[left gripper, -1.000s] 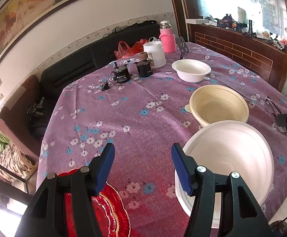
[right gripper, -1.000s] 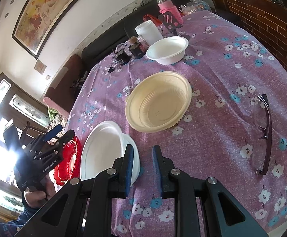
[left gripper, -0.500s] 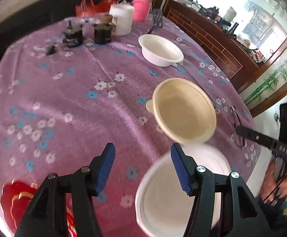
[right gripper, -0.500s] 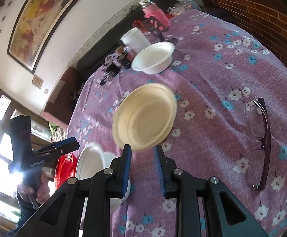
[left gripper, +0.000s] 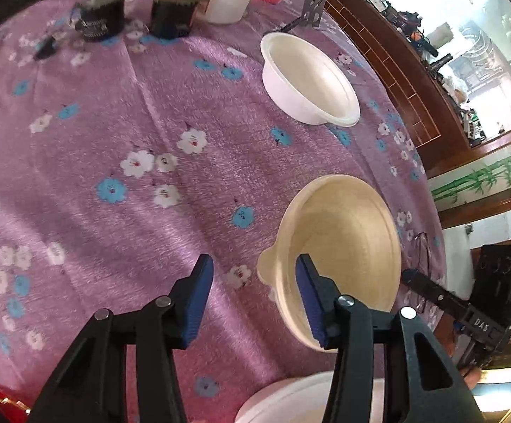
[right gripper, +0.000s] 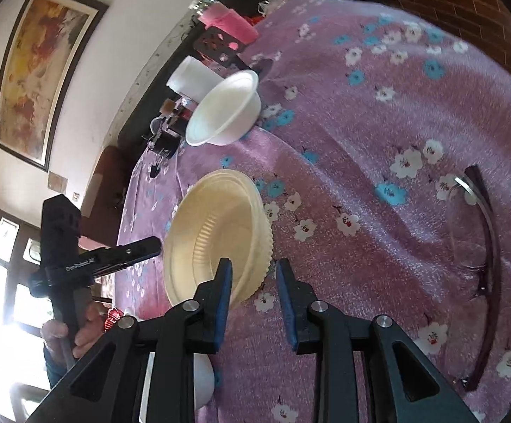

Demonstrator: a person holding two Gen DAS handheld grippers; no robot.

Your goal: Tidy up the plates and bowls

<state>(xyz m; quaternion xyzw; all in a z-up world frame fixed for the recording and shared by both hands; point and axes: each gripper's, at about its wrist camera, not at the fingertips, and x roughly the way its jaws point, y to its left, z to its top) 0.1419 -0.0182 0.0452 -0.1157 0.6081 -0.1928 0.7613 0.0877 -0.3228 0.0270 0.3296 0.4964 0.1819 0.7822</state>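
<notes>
i'm closing in on the cream bowl (left gripper: 340, 246) mid-table from both sides. my left gripper (left gripper: 253, 292) has been narrowing and straddles its near rim, not yet pinching; my right gripper (right gripper: 253, 296) has been widening, empty, at the opposite rim. next: seat a rim, squeeze, lift.

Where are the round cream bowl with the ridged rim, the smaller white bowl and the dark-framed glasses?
Round cream bowl with ridged rim (right gripper: 216, 232): right wrist view, on its inner bottom.
Smaller white bowl (left gripper: 311, 70): left wrist view, on its inside wall.
Dark-framed glasses (right gripper: 491, 222): right wrist view, on the dark temple arm.
</notes>
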